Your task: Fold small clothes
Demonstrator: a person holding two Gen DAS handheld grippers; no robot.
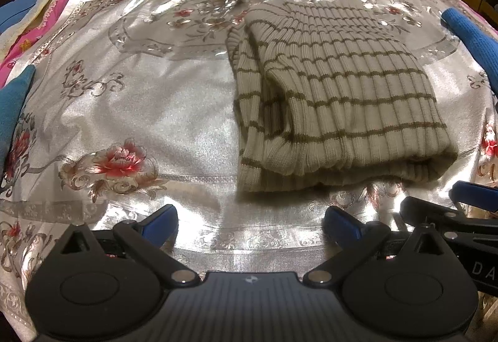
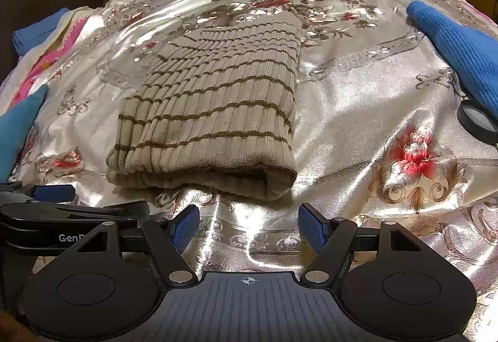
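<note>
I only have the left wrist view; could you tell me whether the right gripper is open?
Observer: Yes, the right gripper is open and empty, just short of the sweater's near fold.
Operator: Thank you. Does anything lie to the right of the sweater?
Observer: A small black round object lies at the far right, beside the blue knit.
</note>
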